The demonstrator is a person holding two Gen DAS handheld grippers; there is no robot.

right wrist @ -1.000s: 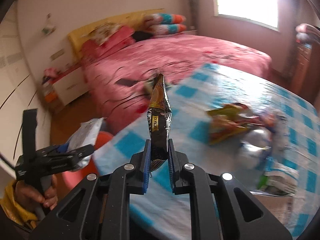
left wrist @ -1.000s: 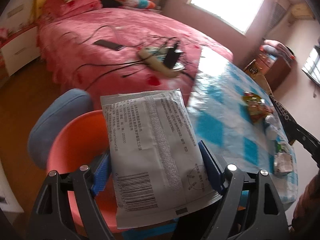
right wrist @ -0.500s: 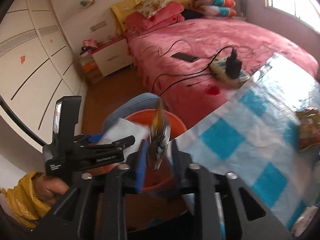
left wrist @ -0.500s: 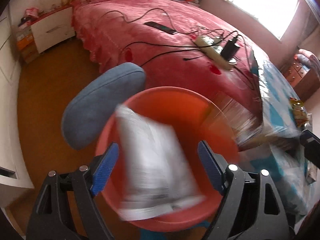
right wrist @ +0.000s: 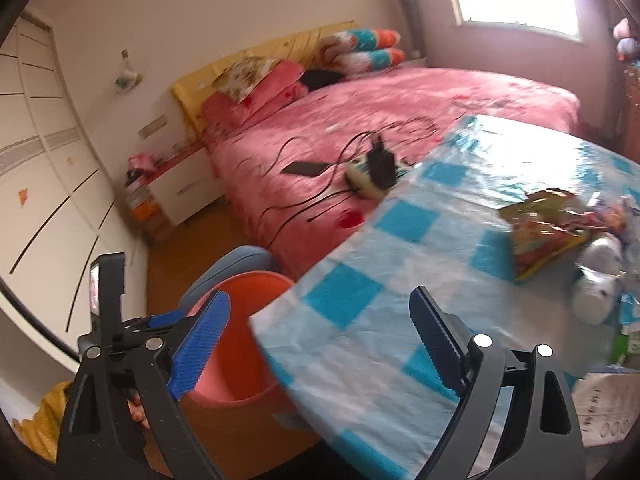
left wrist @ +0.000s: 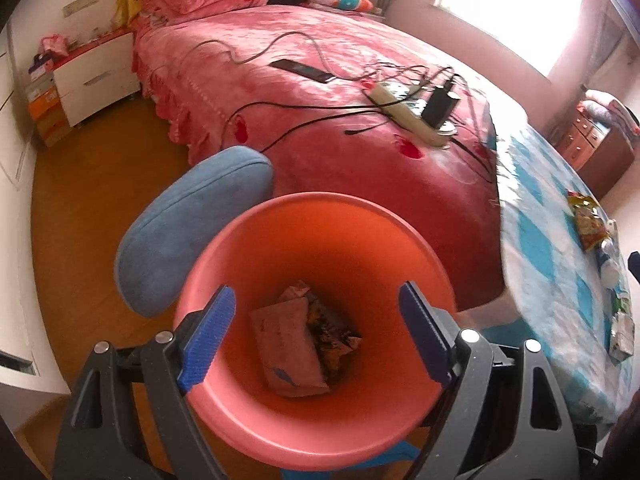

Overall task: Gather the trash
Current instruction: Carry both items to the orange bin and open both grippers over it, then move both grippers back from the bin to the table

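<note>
Hovering over the round orange plastic bin (left wrist: 320, 360), the left tool (left wrist: 320, 336) is standing wide with nothing between its blue ribbed pads, and it is pointing down into the bin's mouth. Inside the bin, at its bottom, a pale flat paper packet (left wrist: 286, 344) is lying against a dark crumpled snack wrapper (left wrist: 332, 332), so this drop-off step looks finished. The right tool (right wrist: 316, 344) is opening, its jaws already far apart and empty, and it is facing the blue-and-white checked tabletop (right wrist: 360, 292) just beside the bin, with the bin's rim showing at its left pad. More trash is waiting on that tabletop, well away from the bin toward the far side: a yellow-and-red crinkled snack bag (right wrist: 548, 232), a white rounded plastic bottle (right wrist: 596, 280) touching it, and some small blurred scraps beyond that cannot be told apart. The step in hand seems to be the turn from dumping to fetching. The next move probably calls for carrying both tools away from the bin across the tabletop, keeping the jaws wide, lowering one around the snack bag's loose edge, and closing gently, since thin foil is apt to slip or spring out.
</note>
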